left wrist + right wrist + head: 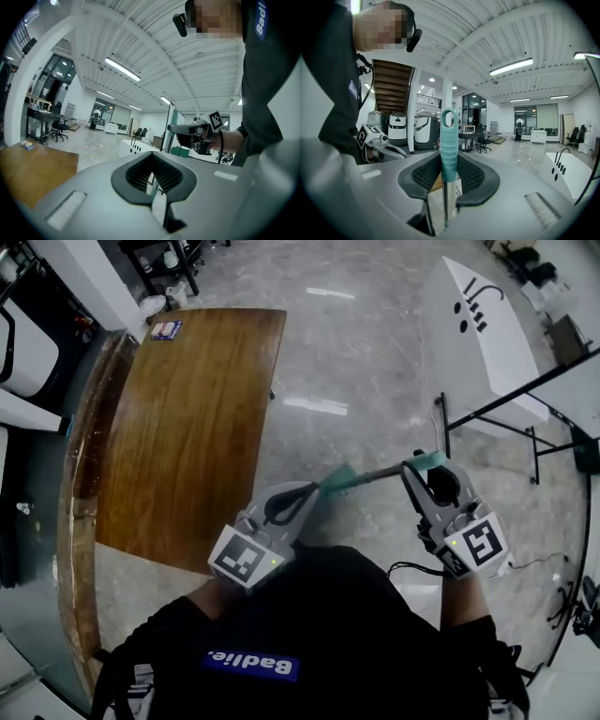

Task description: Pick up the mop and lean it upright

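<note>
Polished grey floor fills the room. At the left stands a wooden table. Just right of its near corner, the left gripper has its jaws pressed onto the mop, and its own view shows the thin pole caught between the dark pads. The pole runs off the floor from there rightward to the right gripper. That gripper pinches the ribbed teal grip at the pole's end, with the hanging loop sticking out past the pads. The mop's head is out of sight. Far right sits a white table. The person's dark sleeves fill the near edge.
</note>
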Motion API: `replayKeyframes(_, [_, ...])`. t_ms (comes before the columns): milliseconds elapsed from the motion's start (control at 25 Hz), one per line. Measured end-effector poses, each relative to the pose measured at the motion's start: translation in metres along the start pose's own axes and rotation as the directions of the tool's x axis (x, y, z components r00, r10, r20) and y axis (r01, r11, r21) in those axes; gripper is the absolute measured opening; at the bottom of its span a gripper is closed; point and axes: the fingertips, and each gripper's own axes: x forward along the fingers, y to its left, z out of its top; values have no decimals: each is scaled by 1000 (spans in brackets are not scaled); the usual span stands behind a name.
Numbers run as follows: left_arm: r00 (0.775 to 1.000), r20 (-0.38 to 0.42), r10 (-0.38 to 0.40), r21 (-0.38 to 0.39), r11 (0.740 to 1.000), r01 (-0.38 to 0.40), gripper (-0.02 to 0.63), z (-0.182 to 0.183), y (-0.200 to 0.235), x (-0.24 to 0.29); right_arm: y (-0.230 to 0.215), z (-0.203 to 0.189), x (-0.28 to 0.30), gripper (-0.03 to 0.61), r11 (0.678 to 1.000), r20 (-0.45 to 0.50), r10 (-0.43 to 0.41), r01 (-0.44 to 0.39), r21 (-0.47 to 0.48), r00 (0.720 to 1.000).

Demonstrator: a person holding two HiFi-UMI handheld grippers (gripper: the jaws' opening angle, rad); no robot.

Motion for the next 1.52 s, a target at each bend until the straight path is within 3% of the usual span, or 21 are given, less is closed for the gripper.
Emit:
replayKeyframes(280, [982,43,183,-14,983,-183,18,12,49,-36,-9,10,66,115,991,-17,124,-125,-49,992])
replayKeyframes(560, [924,71,376,-22,927,-375,18,17,88,-62,-21,23,130,115,969,11,240,-239,-64,971])
replayKeyframes(720, [872,72,484,-42,875,-482,18,21,109,-65,-25,36,166,115,939,40,344,-343,-27,938])
replayKeyframes(1000, [749,41,661,-68,750,-658,18,27,138,-52,-67,29,221,115,870,11,492,-491,-53,871])
replayKeyframes(1120, [703,34,711,-85,703,-707,18,24,146,-41,-75,24,245,114,830,13,557,-556,-28,830])
replayKeyframes(1360, [617,15,787,-97,615,-783,18,23,157,-16,-96,-5,282,114,759,-50,646,-648,-69,762])
replayKeyframes(1520, [583,5,813,-94,581,-809,18,23,161,-6,-116,-36,304,114,745,-115,658,-665,-47,744])
